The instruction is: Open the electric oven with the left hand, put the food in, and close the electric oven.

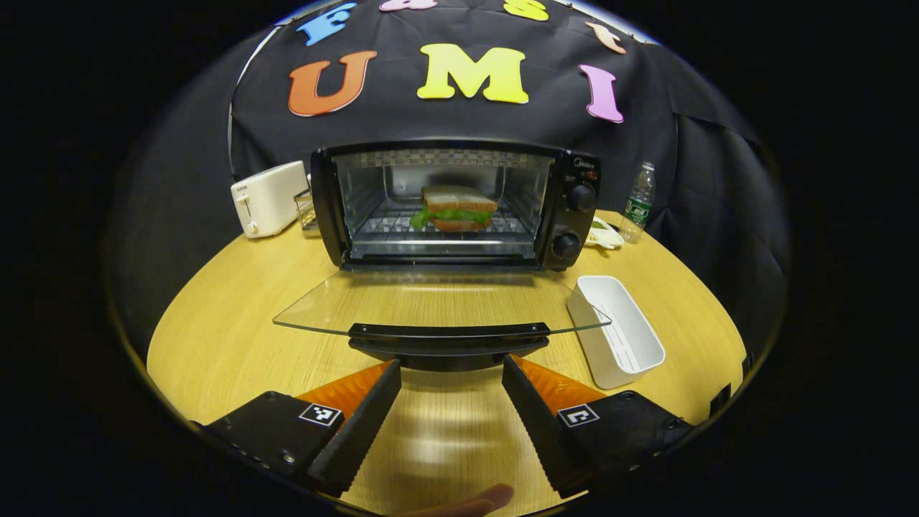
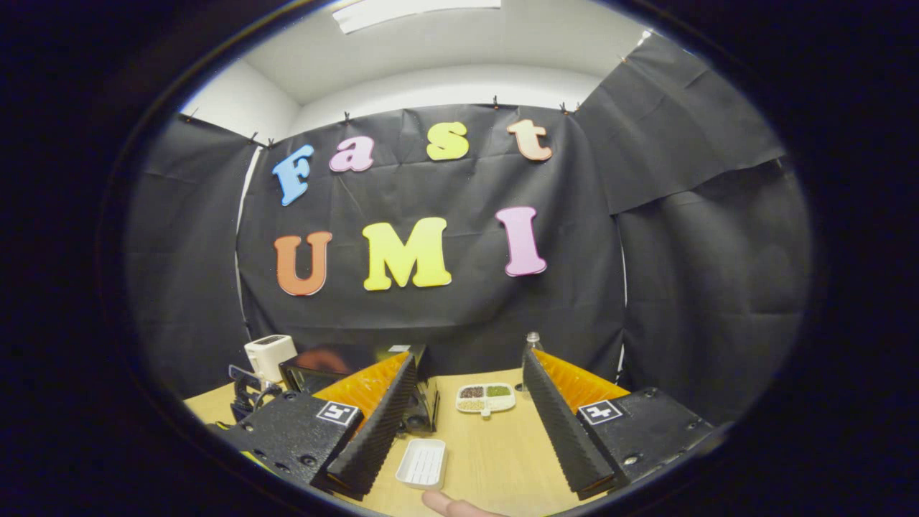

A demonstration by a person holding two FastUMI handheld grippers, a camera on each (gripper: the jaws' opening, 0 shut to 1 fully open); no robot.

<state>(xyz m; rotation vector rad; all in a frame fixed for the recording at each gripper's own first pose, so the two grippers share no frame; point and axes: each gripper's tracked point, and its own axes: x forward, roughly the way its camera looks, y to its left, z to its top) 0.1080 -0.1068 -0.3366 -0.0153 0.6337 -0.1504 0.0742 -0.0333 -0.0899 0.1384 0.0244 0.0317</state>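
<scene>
In the left gripper view, the left gripper (image 1: pixel 451 373) has its two black ridged fingers spread wide, holding nothing. Its tips sit just below the black handle (image 1: pixel 449 332) of the lowered glass oven door (image 1: pixel 438 301), close to it but not clearly touching. The black electric oven (image 1: pixel 456 205) stands open at the back of the round wooden table (image 1: pixel 215 345). One sandwich of bread and green lettuce (image 1: pixel 456 209) lies on the wire rack inside. One empty white rectangular plastic tray (image 1: pixel 619 328) sits beside the door's right edge. One white toaster (image 1: pixel 267 197) stands left of the oven, one clear water bottle (image 1: pixel 637 201) to the right. Bare tabletop lies on either side of the door.

In the right gripper view, the right gripper (image 2: pixel 470 402) is raised, likewise wide open and empty, above open tabletop.
</scene>
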